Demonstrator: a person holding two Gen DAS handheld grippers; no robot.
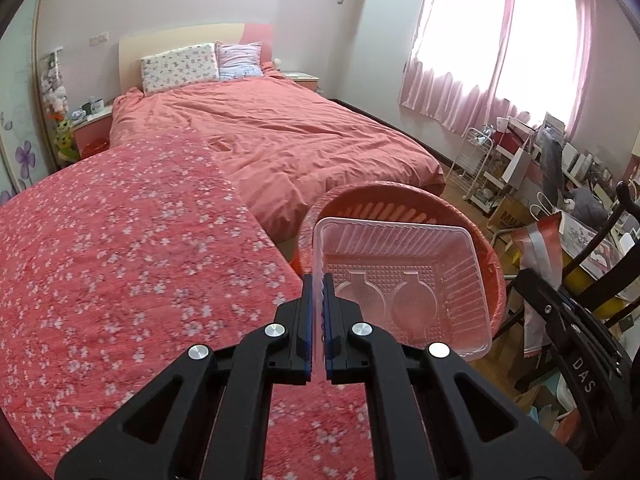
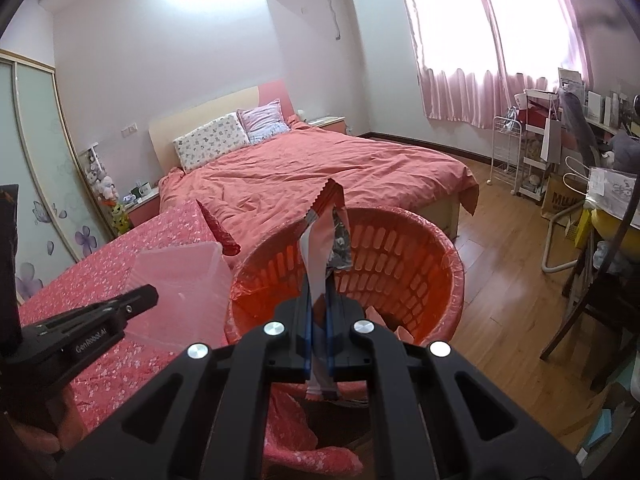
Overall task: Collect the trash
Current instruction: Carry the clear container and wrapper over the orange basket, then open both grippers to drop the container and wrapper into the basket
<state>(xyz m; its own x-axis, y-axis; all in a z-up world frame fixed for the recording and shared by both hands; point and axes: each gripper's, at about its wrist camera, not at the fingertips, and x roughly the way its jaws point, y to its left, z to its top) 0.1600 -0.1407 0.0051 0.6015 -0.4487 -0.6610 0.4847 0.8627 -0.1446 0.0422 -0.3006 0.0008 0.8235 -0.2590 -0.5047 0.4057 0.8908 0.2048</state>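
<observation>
My left gripper (image 1: 319, 280) is shut on the rim of a clear plastic food tray (image 1: 404, 284) and holds it over the red laundry-style trash basket (image 1: 490, 256). My right gripper (image 2: 319, 284) is shut on a red and white snack wrapper (image 2: 324, 232) and holds it above the same basket (image 2: 420, 240), which is lined with a red bag. In the right wrist view the left gripper (image 2: 136, 300) and the tray (image 2: 180, 280) show at the left, beside the basket's rim. The right gripper (image 1: 560, 312) shows at the right of the left wrist view with the wrapper (image 1: 538, 248).
A table with a red flowered cloth (image 1: 120, 260) lies at the left of the basket. A bed with a red cover (image 2: 320, 168) stands behind. A dark chair (image 2: 600, 300), a white rack (image 2: 508, 148) and cluttered shelves stand at the right on the wooden floor (image 2: 500, 280).
</observation>
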